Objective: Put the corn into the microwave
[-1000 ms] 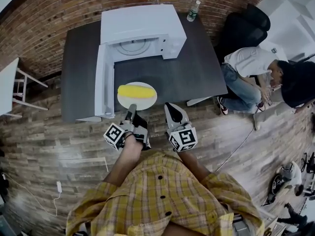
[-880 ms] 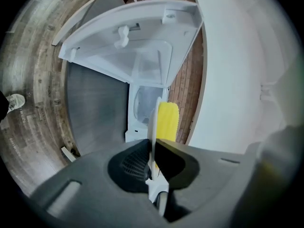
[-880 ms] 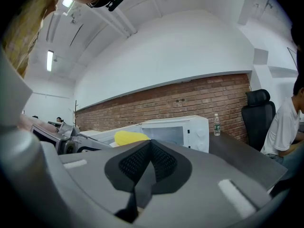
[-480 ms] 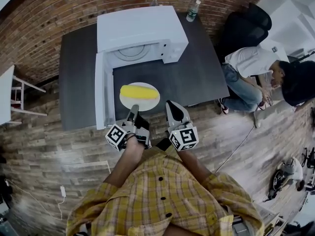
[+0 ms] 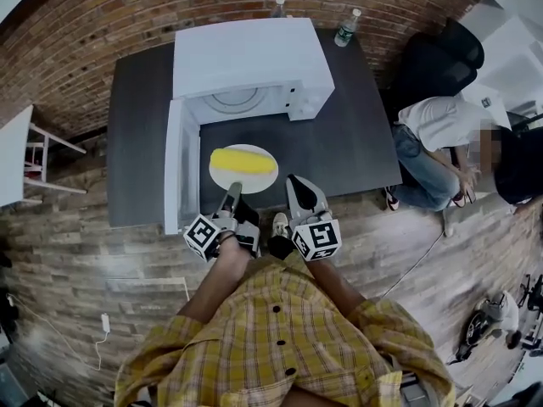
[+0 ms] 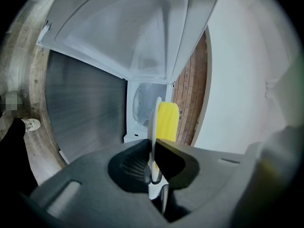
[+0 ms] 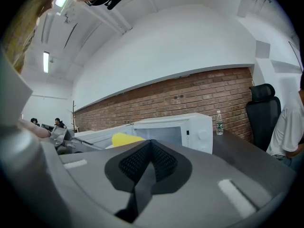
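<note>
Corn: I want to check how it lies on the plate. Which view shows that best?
The head view: the whole corn lies across the plate, seen from above. The left gripper view sees the plate edge-on, with part of the corn beside it. The right gripper view shows just a yellow sliver.

Corn [image 5: 243, 160] on plate [image 5: 223, 177], plate before microwave [image 5: 250, 58] on counter [image 5: 339, 142]; door [image 5: 174, 172] out left; bottle [image 5: 347, 28] behind microwave, right.
</note>
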A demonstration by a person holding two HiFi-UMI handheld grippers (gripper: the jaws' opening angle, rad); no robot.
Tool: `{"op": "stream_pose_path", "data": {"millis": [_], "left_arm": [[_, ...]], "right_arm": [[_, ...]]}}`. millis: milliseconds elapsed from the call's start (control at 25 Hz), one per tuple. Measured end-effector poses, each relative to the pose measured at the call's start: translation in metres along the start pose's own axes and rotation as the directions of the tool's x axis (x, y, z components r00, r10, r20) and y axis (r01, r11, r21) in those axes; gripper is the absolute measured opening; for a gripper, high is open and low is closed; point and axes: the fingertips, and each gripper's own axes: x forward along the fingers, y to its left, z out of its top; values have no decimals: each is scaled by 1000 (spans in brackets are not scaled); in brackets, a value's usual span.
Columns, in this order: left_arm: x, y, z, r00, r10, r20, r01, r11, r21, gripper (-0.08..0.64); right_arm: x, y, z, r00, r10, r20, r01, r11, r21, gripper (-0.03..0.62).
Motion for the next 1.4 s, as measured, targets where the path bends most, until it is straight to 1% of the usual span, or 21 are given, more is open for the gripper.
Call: {"op": "stream_pose_path", "data": {"millis": [240, 320, 440, 520, 640, 720, 840, 1000, 1120, 1280, 1400], "left_arm": [[21, -2, 2, 999, -6, 36, 5, 1000, 18, 32], [25, 1, 6, 999, 4, 48, -6, 999, 32, 32], [32, 2, 7, 998, 9, 64, -10, 1000, 19, 32], [36, 6, 12, 996, 24, 80, -26, 999, 26, 32], [48, 4, 18, 995, 12, 99, -16, 999, 41, 32], [56, 3, 19, 994, 7, 111, -10, 999, 31, 32], [65, 11, 25, 991, 33, 131, -37, 999, 32, 32], [80, 14, 30, 988, 35, 149, -39, 999, 24, 32], [90, 20, 33, 986, 50, 160, -54, 998, 22, 32], [102, 27, 37, 983, 57, 173, -61, 998, 21, 32], [111, 29, 38, 982, 46, 183, -50, 999, 20, 32]], "right_arm": [[18, -18, 1, 999, 36, -8, -36, 999, 5, -2], [24, -23, -1, 999, 46, -14, -46, 999, 7, -2], [30, -29, -2, 998, 59, -17, -59, 998, 8, -2], [35, -32, -2, 997, 69, -19, -69, 998, 10, -2], [42, -40, -1, 996, 83, -19, -83, 996, 16, -2], [46, -46, 0, 996, 93, -16, -93, 995, 26, -2], [53, -51, -2, 994, 109, -24, -109, 994, 25, -2], [63, -57, -4, 991, 131, -35, -131, 991, 22, -2], [71, -64, -7, 989, 140, -45, -139, 990, 25, -2], [79, -70, -7, 987, 151, -49, -149, 988, 28, -2], [83, -73, -6, 986, 158, -50, -157, 987, 22, -2]]}}
